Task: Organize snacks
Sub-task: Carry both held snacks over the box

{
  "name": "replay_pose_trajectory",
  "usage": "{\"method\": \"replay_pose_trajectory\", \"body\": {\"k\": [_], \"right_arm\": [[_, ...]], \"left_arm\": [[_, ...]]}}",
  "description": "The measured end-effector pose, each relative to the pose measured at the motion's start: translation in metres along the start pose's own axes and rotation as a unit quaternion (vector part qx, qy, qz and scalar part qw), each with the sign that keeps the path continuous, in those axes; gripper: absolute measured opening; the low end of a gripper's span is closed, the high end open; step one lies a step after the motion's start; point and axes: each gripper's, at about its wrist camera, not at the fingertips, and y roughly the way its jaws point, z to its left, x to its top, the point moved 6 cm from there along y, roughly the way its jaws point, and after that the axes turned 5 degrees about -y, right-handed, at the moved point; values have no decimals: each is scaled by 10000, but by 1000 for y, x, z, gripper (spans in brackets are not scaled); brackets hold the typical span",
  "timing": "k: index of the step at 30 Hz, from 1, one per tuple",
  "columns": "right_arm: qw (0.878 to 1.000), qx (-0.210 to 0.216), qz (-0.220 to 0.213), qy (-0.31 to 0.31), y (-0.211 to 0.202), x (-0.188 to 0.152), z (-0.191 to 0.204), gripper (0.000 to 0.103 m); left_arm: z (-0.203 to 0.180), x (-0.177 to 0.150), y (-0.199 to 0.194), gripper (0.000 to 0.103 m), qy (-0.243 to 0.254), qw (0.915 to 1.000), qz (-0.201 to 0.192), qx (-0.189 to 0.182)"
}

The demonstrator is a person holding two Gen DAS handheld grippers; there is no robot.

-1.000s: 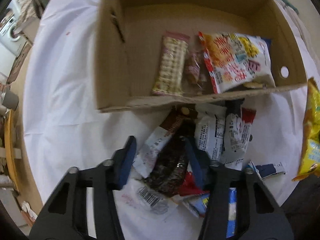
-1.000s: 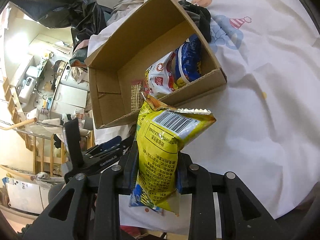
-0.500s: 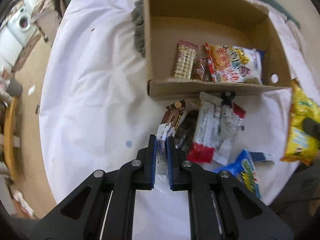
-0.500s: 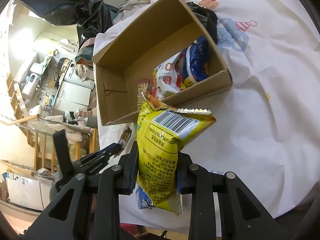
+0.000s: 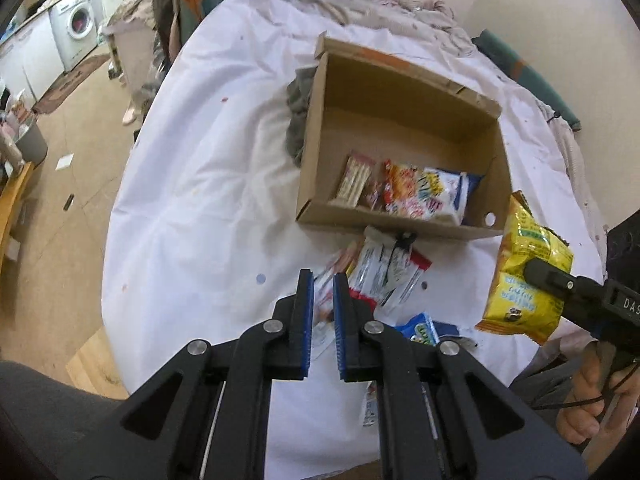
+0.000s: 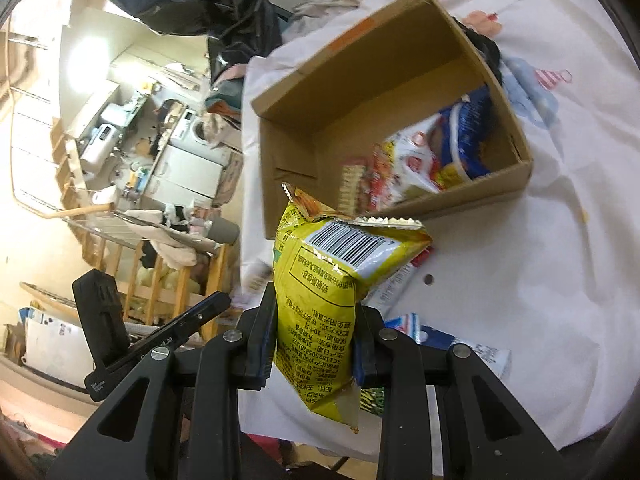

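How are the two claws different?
The right claw squeezes a fat, puffy yellow bag; the left claw seems to pinch only a thin pale wrapper. The right claw's jaws stand apart around the bag; the left claw's jaws are almost together. Both are black with blue pads, and both point toward the box.

The box (image 5: 404, 120) is open on top, its far half bare; packets (image 5: 416, 192) crowd its near wall. More packets (image 5: 384, 272) litter the sheet (image 5: 192, 200) before it. Left of the box the sheet lies clear.
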Motion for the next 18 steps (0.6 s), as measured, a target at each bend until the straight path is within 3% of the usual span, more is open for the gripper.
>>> {"method": "replay_pose_trajectory", "body": {"k": [10, 13, 15, 16, 17, 18], "right_arm": [[9979, -64, -636, 133, -27, 38, -10, 31], [9961, 4, -790, 380, -32, 43, -21, 31], [9957, -18, -773, 511, -30, 42, -27, 31], [9957, -31, -742, 547, -29, 40, -29, 31], [9959, -34, -704, 571, -26, 39, -30, 31], [9961, -38, -673, 571, -25, 38, -30, 31]], "left_arm": [[-27, 45, -2, 6, 367, 9987, -340, 8], [-31, 40, 25, 8, 702, 9973, 165, 141], [-19, 24, 52, 16, 586, 9956, 674, 278], [-13, 16, 65, 39, 495, 9942, 909, 291], [-7, 7, 79, 51, 428, 9917, 1172, 303], [-3, -3, 95, 51, 446, 9880, 1440, 327]]}}
